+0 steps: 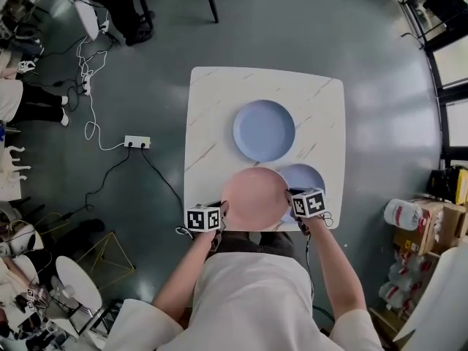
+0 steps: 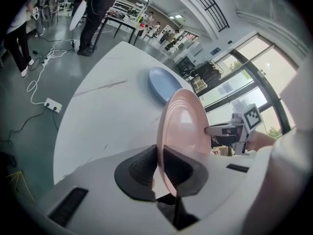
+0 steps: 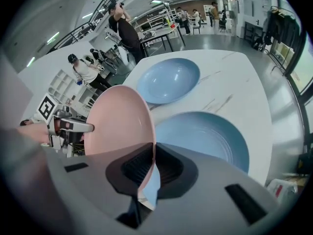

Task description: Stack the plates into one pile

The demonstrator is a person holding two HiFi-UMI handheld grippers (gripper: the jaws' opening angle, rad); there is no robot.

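Observation:
A pink plate (image 1: 254,198) hangs above the near edge of the white marble table (image 1: 212,108), held by both grippers. My left gripper (image 1: 219,216) is shut on its left rim, and the pads (image 2: 145,168) pinch the pink plate (image 2: 183,131) edge-on. My right gripper (image 1: 291,199) is shut on the right rim of the pink plate (image 3: 120,124). A blue plate (image 1: 306,176) lies on the table partly under the pink one, large in the right gripper view (image 3: 205,138). A second blue plate (image 1: 264,130) sits further back at the table's middle (image 3: 168,80).
Cables and a power strip (image 1: 137,142) lie on the floor left of the table. Boxes and bottles (image 1: 417,225) stand at the right. A white round stool (image 1: 77,284) is at the lower left. People stand by desks in the background (image 3: 124,31).

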